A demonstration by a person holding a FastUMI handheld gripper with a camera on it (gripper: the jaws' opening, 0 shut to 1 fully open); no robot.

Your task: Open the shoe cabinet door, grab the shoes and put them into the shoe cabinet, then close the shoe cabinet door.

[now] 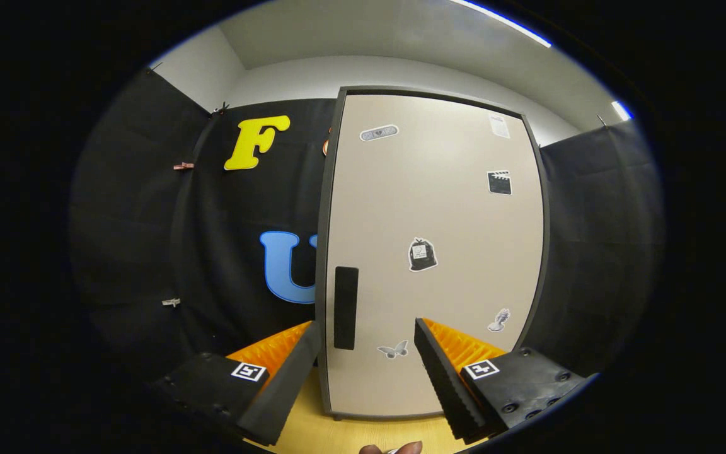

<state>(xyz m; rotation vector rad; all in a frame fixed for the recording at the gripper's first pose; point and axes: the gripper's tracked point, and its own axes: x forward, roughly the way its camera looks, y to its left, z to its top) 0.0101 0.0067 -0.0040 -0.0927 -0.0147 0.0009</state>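
One shoe cabinet door (432,252) closed, just ahead | tongs (366,337) wide open, empty

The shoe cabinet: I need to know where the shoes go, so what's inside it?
The inside is hidden: the shoe cabinet door is closed, showing stickers and a dark handle. The hand-held gripper is open, fingers either side of the handle, not touching.

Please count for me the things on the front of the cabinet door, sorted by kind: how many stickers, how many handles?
Small stickers on the beige shoe cabinet door: 6
Black upright rectangular handle: 1
Total: 7
The open gripper has its fingers apart, with the handle just ahead between them, not gripped.
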